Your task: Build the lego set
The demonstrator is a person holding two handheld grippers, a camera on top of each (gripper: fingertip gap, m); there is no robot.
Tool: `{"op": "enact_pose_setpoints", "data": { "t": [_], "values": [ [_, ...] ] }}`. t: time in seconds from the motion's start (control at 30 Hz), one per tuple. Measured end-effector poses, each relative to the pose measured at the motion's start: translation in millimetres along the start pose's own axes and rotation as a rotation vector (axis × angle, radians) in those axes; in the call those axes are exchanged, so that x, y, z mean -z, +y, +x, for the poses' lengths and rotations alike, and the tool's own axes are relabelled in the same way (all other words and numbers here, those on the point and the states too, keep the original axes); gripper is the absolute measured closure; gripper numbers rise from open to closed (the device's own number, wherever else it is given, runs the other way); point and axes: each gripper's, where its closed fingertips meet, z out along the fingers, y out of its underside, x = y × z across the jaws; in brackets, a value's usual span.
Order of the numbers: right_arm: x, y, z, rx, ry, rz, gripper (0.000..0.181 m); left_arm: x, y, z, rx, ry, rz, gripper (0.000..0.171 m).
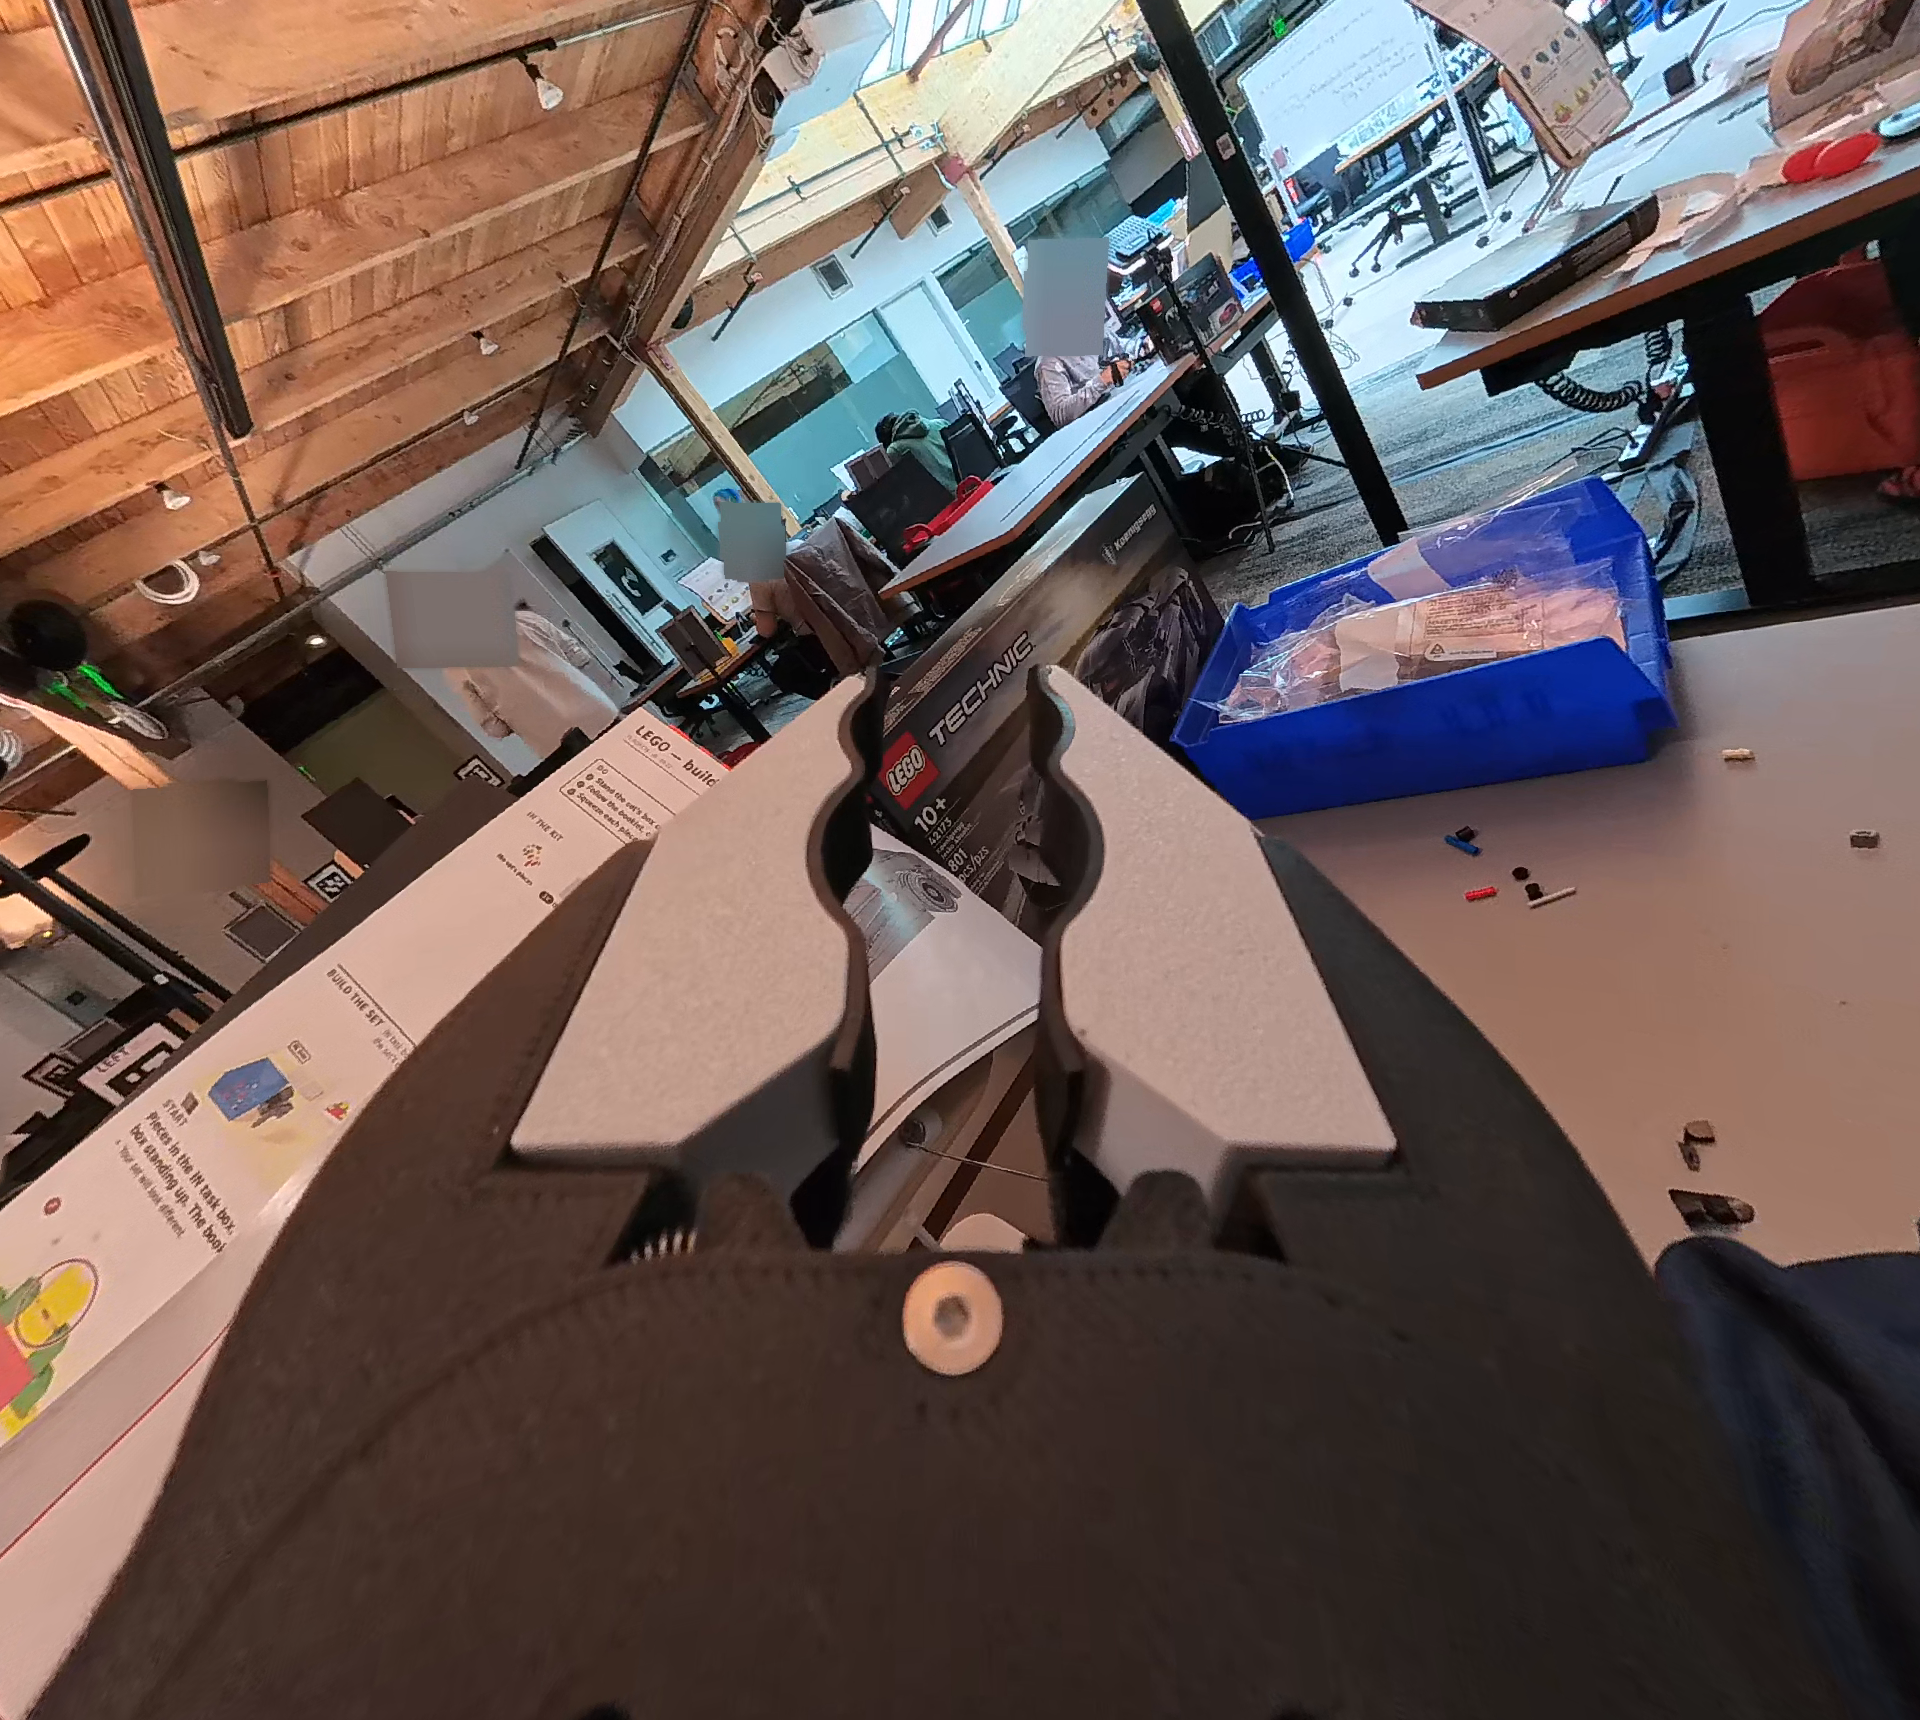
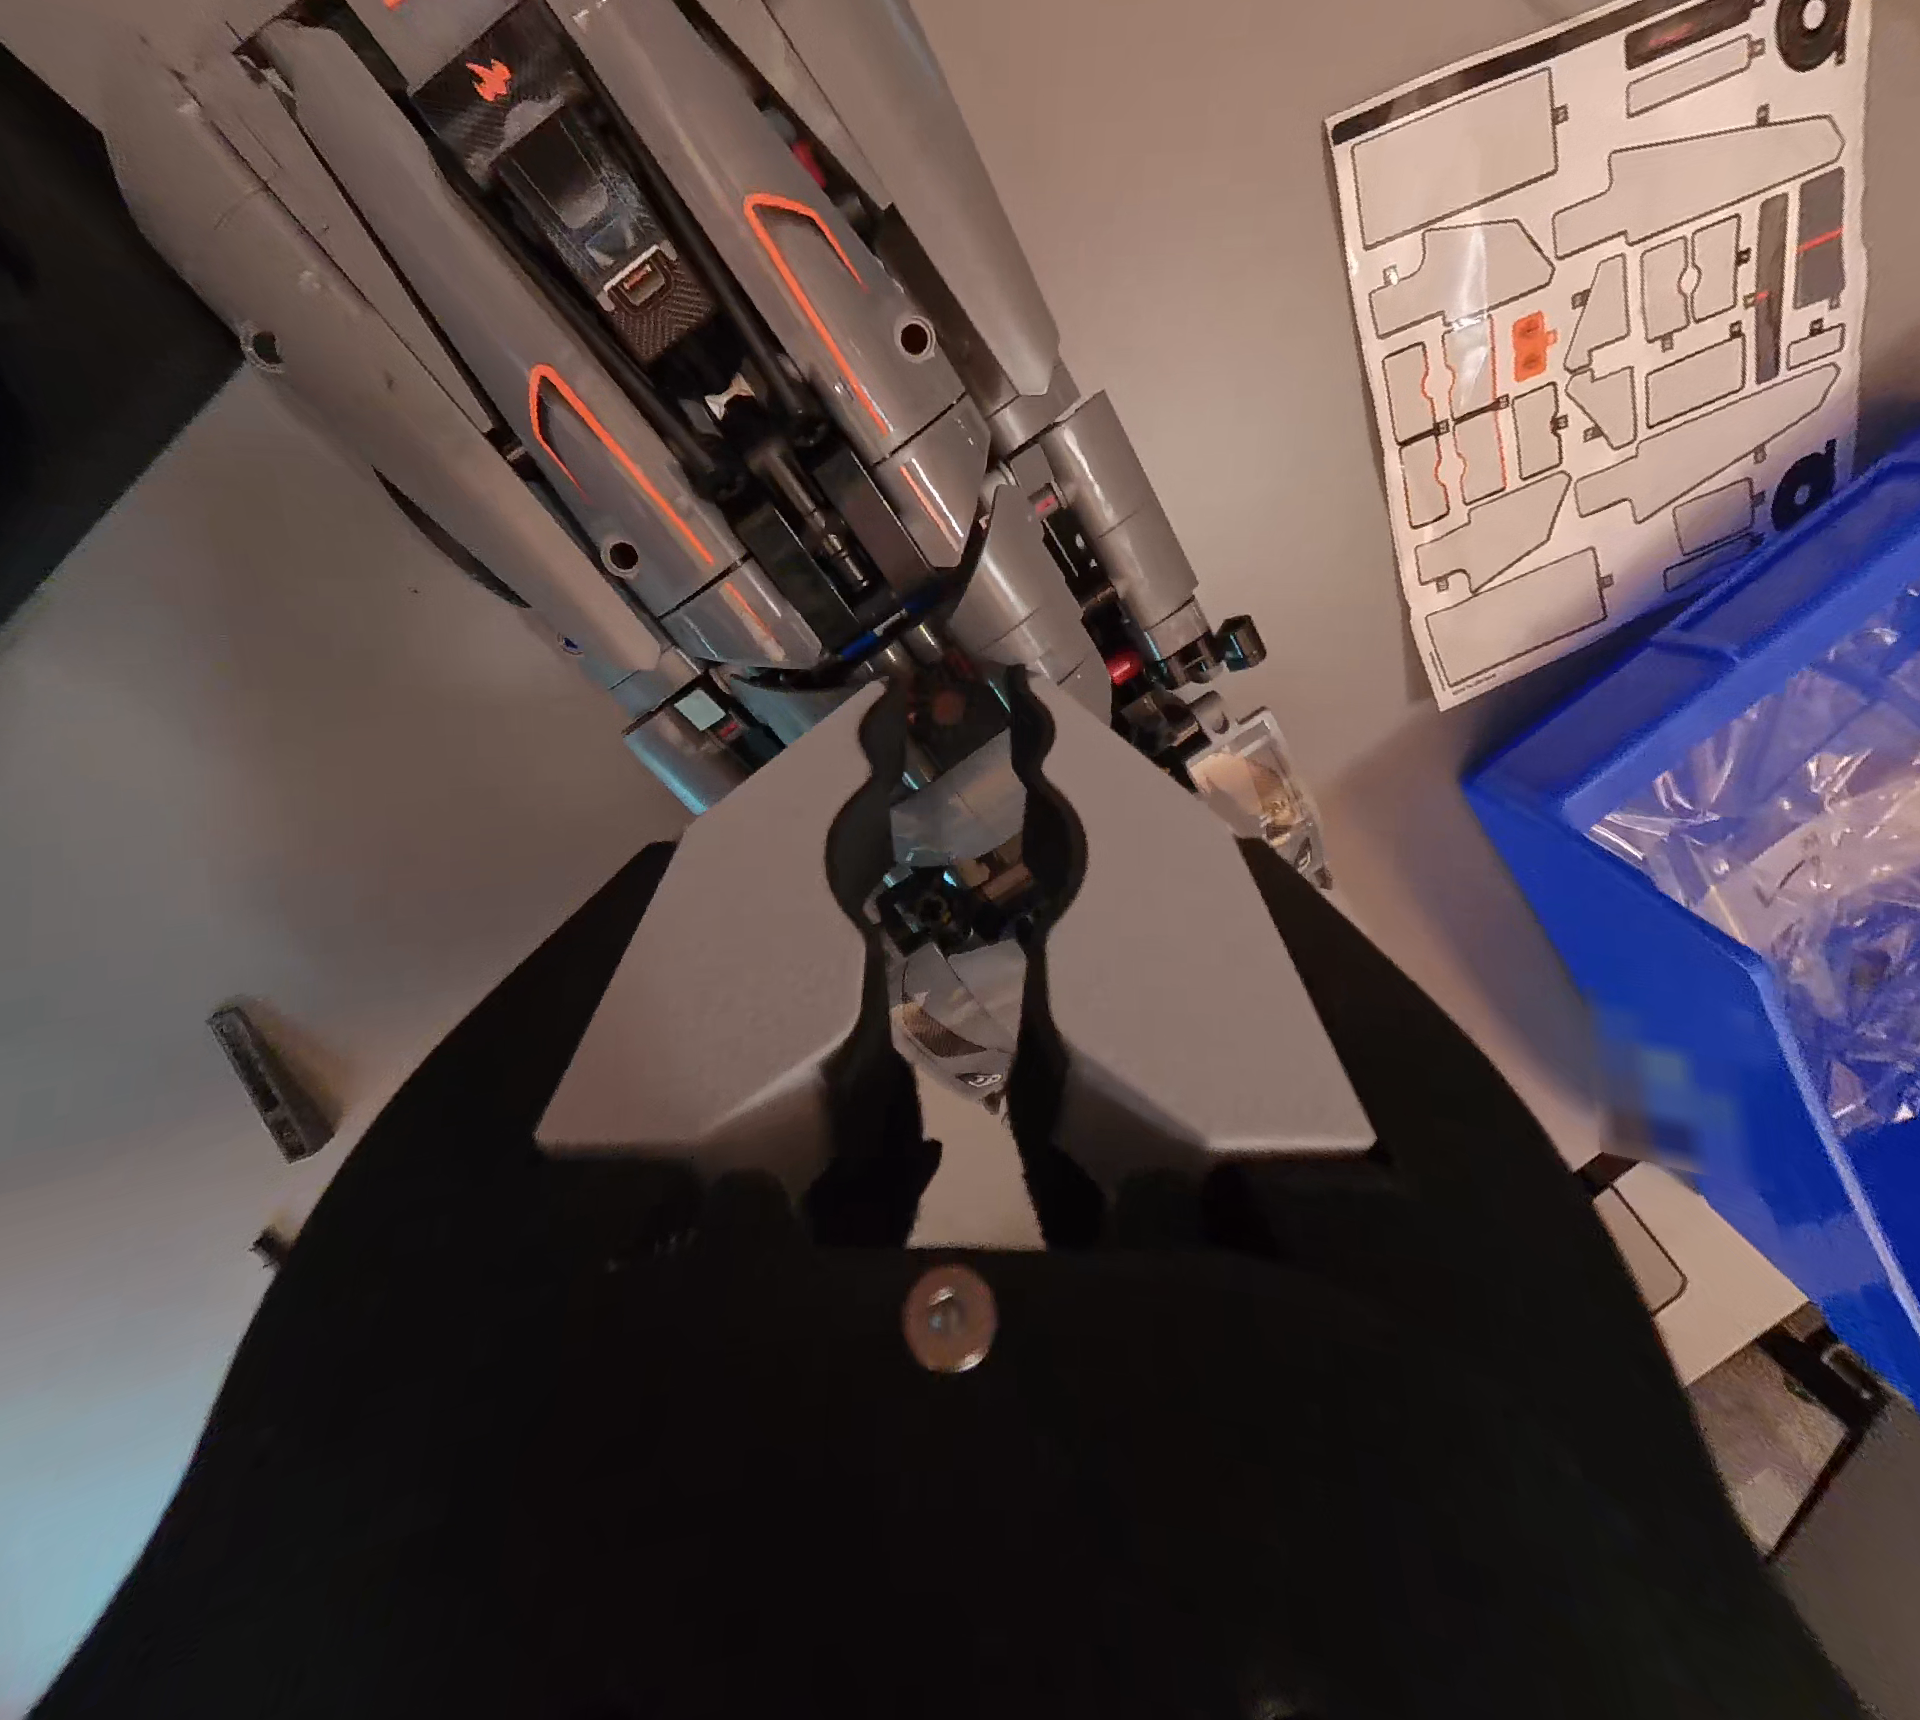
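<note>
The left gripper (image 1: 951,714), parted and empty, points over a grey table (image 1: 1558,995) into a timber-ceilinged workshop. The right gripper (image 2: 948,714) straddles the grey Lego car (image 2: 644,299); whether it grips is unclear.

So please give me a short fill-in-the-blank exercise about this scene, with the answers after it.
1. The sheet of stickers lies beside the ____ plastic bin.
2. The grey car model carries stripes of ____ colour.
3. Inside the bin are clear plastic ____.
4. The right tongs point at the model; the left tongs hold ____.

Answers: blue; orange; bags; nothing
</note>
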Motion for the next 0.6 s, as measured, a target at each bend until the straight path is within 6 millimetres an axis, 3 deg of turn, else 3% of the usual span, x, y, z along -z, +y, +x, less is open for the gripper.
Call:
{"op": "enact_pose_setpoints", "data": {
  "t": [0.2, 0.6],
  "values": [
    [0.3, 3.3, 0.4, -0.068, -0.026, -0.027, 0.171, 0.3, 0.0, -1.5, -0.001, -0.004, 0.002, 0.147],
    [0.2, 6.7, 3.3, -0.427, 0.008, -0.106, 0.171, 1.9, -4.0, 1.4, -0.016, 0.002, 0.002, 0.147]
  ]
}}
